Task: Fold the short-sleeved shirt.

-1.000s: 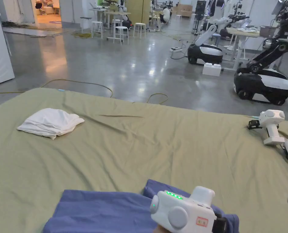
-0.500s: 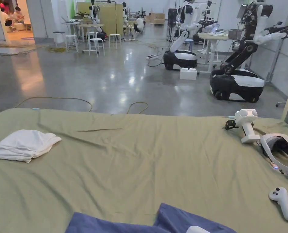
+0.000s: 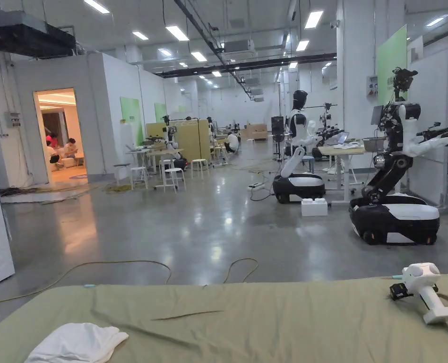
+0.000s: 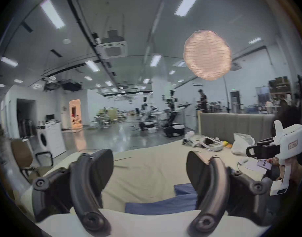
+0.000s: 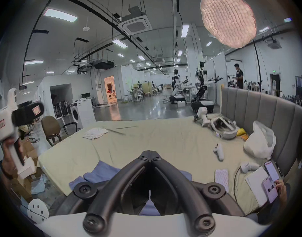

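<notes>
- The left gripper point(image 4: 149, 170) hangs above the bed with its jaws spread wide and nothing between them.
- The right gripper point(image 5: 150, 153) is raised over the near edge of the bed; its jaws meet at the tips and hold nothing.
- In the right gripper view the left gripper point(image 5: 36, 110) appears at 9 o'clock, held up in a hand point(image 5: 7, 157) beyond the bed's edge.
- In the left gripper view the right gripper point(image 4: 256, 151) sits at 3 o'clock, also lifted clear of the cloth.
- The blue short-sleeved shirt point(image 5: 102, 172) lies rumpled on the olive bedsheet point(image 3: 275, 331) near the bed's close edge, at 6 o'clock under both grippers and touching neither.
- A folded white garment point(image 3: 76, 342) rests on the sheet at 8 o'clock in the head view, well apart from the shirt.
- A spare white handheld gripper point(image 3: 421, 288) lies on the sheet at 4 o'clock in the head view.
- A white controller point(image 5: 218, 151) lies on the sheet at 3 o'clock in the right gripper view, near a grey headboard point(image 5: 259, 107).
</notes>
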Action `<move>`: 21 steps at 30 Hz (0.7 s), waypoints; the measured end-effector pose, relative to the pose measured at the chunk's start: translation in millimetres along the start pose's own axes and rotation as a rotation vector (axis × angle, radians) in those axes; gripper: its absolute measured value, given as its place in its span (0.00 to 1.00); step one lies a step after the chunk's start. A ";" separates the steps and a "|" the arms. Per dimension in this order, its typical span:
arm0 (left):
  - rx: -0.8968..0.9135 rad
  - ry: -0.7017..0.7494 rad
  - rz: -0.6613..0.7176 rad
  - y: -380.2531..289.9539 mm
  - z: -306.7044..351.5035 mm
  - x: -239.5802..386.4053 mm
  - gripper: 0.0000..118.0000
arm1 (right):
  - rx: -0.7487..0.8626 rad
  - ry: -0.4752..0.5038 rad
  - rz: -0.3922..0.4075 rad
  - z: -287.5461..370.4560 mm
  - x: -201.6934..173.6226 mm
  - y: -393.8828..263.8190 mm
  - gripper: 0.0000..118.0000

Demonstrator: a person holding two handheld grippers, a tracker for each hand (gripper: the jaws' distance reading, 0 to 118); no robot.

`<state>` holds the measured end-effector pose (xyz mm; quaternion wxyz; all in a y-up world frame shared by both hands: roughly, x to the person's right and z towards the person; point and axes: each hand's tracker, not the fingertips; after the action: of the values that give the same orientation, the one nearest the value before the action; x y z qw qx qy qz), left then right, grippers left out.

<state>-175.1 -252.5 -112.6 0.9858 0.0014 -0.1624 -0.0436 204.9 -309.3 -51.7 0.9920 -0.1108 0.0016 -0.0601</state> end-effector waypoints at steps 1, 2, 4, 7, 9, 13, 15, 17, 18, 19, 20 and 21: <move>-0.004 0.009 0.042 -0.9 10.6 -7.3 0.40 | 0.008 0.000 -0.002 0.4 -2.7 3.2 0.00; -0.008 0.031 0.075 -2.0 18.6 -12.0 0.10 | 0.015 0.003 -0.007 1.8 -3.7 5.6 0.00; -0.006 0.092 0.125 -5.7 36.4 -24.2 0.05 | 0.048 0.017 -0.014 12.1 -6.3 9.4 0.00; -0.018 0.125 0.098 -6.6 63.1 -33.2 0.01 | 0.082 0.017 0.007 27.1 -6.1 11.4 0.00; -0.061 0.200 0.010 -6.7 68.8 -32.1 0.00 | 0.095 -0.004 0.020 30.4 -4.5 13.2 0.00; -0.048 0.216 -0.012 -7.4 74.6 -27.6 0.00 | 0.073 -0.059 0.049 18.6 -0.6 20.9 0.00; -0.030 0.203 0.016 -8.5 78.7 -25.3 0.00 | 0.103 -0.059 0.054 22.3 -3.5 22.5 0.00; -0.022 0.201 0.027 -7.5 78.5 -24.5 0.00 | 0.116 -0.054 0.055 24.5 -7.7 24.8 0.00; -0.023 0.196 0.029 -6.9 77.9 -23.5 0.00 | 0.121 -0.055 0.060 25.0 -9.0 24.7 0.00; -0.025 0.190 0.030 -6.8 76.9 -23.5 0.00 | 0.122 -0.061 0.071 24.9 -10.2 24.3 0.00; -0.029 0.189 0.031 -6.4 75.6 -23.5 0.00 | 0.118 -0.067 0.080 24.7 -10.9 24.2 0.00; -0.036 0.185 0.035 -6.0 74.7 -24.1 0.00 | 0.110 -0.075 0.090 23.9 -11.8 23.9 0.00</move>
<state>-222.2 -255.6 -49.6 0.9970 -0.0149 -0.0699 -0.0291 196.4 -279.4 -33.8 0.9977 -0.0582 -0.0339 -0.0112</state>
